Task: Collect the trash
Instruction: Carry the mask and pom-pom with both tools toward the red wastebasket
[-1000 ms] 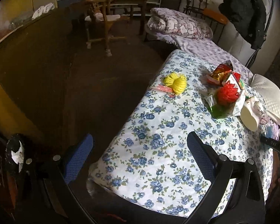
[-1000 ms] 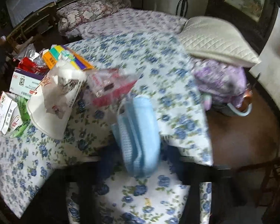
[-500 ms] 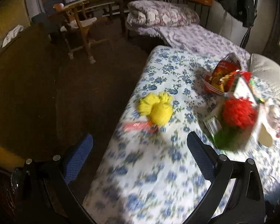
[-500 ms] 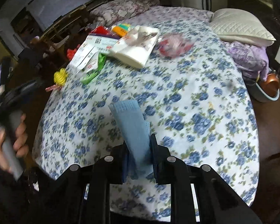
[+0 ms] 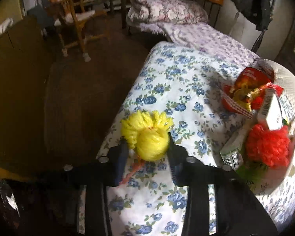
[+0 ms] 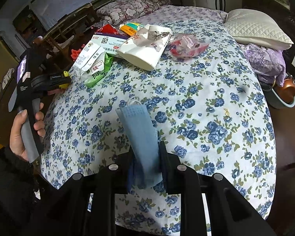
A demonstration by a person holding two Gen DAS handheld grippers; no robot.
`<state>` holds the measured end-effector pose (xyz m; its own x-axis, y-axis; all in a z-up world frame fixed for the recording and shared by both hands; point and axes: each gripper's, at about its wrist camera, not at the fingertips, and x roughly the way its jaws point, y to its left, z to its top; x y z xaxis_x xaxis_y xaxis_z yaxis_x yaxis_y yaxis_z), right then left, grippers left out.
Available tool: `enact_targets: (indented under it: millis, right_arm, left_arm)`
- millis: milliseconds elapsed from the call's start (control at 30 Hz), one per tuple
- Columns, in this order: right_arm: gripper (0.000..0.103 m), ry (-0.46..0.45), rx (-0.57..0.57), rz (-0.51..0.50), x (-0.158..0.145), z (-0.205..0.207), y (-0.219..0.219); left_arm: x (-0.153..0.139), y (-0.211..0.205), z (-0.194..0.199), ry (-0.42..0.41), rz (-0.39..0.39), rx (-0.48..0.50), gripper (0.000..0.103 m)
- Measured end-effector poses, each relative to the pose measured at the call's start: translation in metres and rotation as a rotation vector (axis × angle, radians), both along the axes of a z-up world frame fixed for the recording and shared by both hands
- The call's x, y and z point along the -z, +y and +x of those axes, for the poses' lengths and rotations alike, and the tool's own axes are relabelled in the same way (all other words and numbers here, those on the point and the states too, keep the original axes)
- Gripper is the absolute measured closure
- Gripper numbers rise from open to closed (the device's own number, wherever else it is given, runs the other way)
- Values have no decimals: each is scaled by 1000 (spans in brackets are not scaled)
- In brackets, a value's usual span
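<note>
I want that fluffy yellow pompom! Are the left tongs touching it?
Touching. The left wrist view shows the left tongs, which have just been closing, pressed against both sides of the fluffy yellow pompom.

The bedspread point(image 6: 206, 102) is white with blue flowers and green leaves. A bright yellow plastic bundle point(image 5: 149, 135) has an orange-pink strip point(image 5: 133, 169) at its 6 o'clock. At its 3 o'clock lies a red plastic bundle point(image 5: 267, 147) over something green. The snack packet point(image 5: 245, 90) is red and gold. The face mask point(image 6: 141, 137) is pale blue. The pillow point(image 6: 257, 27) is cream, quilted in diamonds. The folded quilt point(image 6: 133, 7) bears purplish flowers on white. The fingers point(image 5: 120, 157) carry dark blue pads.
</note>
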<state>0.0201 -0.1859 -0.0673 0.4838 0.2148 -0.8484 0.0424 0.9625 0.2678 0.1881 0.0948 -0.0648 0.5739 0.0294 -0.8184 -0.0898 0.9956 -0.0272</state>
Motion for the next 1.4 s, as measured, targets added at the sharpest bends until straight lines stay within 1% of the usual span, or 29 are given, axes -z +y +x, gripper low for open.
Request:
enact_targets:
  millis: [33, 133, 333, 467, 567, 633, 700, 833, 967, 1067, 1167, 1267, 1333, 1400]
  right_arm:
    - [80, -2, 5, 3, 0, 0, -1]
    - [80, -6, 18, 10, 0, 0, -3]
    - [80, -17, 29, 18, -2, -1, -6]
    - [80, -35, 44, 24, -5, -3, -9]
    - [80, -53, 60, 34, -9, -6, -14]
    - [80, -63, 71, 42, -12, -8, -18]
    - [80, -74, 86, 49, -17, -11, -22]
    - [80, -110, 119, 53, -33, -33, -42]
    - [80, -132, 180, 59, -50, -66, -79]
    - [80, -134, 236, 61, -56, -92, -111]
    - [80, -129, 315, 37, -60, -123, -152]
    - [80, -116, 397, -4, -55, -152, -193]
    - [80, -93, 456, -25, -45, -170, -218]
    - [80, -57, 521, -31, -27, -188, -245]
  left_arm:
    - [-3, -1, -4, -10, -4, 11, 71]
    - [-18, -2, -27, -49, -55, 46, 71]
    - [-53, -16, -82, -128, -87, 131, 72]
    - [-69, -31, -114, -146, -114, 192, 72]
    - [-77, -55, -136, -131, -134, 260, 72]
    - [-83, -71, -149, -136, -126, 300, 72]
    - [-89, -92, -162, -146, -118, 347, 72]
    - [-96, -128, -180, -135, -136, 416, 72]
    - [-102, -172, -201, -129, -141, 491, 72]
    - [-104, -213, -217, -121, -142, 565, 72]
    - [-97, -257, -230, -75, -174, 627, 72]
    - [-85, -309, -244, -22, -188, 689, 72]
    - [-73, -345, -255, 31, -203, 737, 72]
    - [-60, -381, -268, 62, -188, 774, 72]
